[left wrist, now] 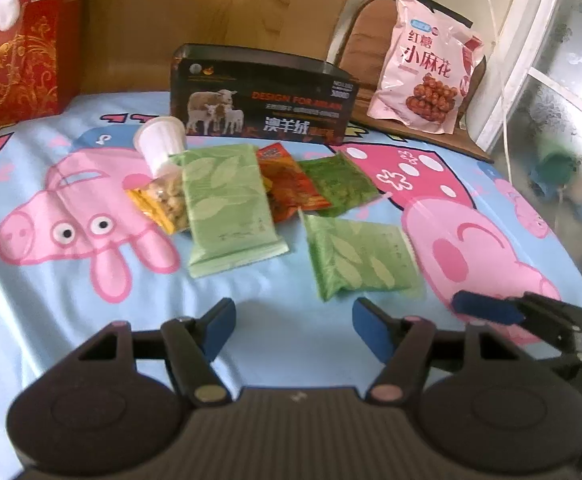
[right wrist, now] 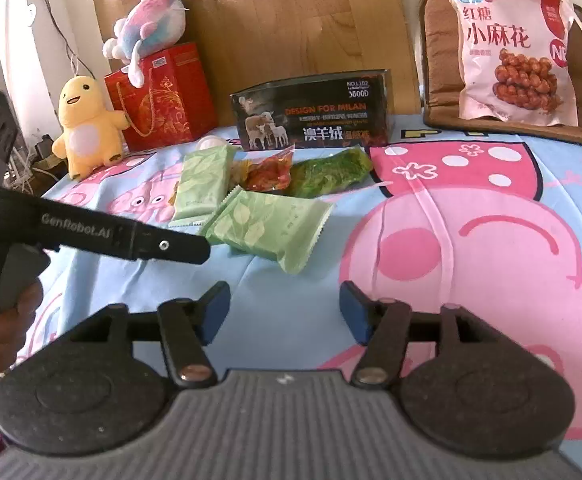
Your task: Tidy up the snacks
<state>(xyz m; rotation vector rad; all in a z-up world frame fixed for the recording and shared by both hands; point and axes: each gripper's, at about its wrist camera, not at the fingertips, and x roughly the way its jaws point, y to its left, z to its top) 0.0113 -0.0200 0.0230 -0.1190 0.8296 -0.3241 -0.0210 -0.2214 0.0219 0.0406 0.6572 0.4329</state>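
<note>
While both tools (left wrist: 294, 330) (right wrist: 284, 312) gape empty | green packet (left wrist: 361, 258) just ahead, seemingly untouched

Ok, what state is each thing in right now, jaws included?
Left gripper: jaws open, empty.
Right gripper: jaws open, empty.
Black box: upright, top open.
Near green packet: sealed, flat, apart from the pile.
Far green packet: sealed, overlapping neighbours.
Jelly cup: tipped over.
Pink bag: sealed, propped upright.

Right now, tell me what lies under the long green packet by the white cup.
The long green packet overlaps a yellow nut bag on one side and a red packet on the other. Their covered edges are hidden; elsewhere only the sheet shows.
</note>
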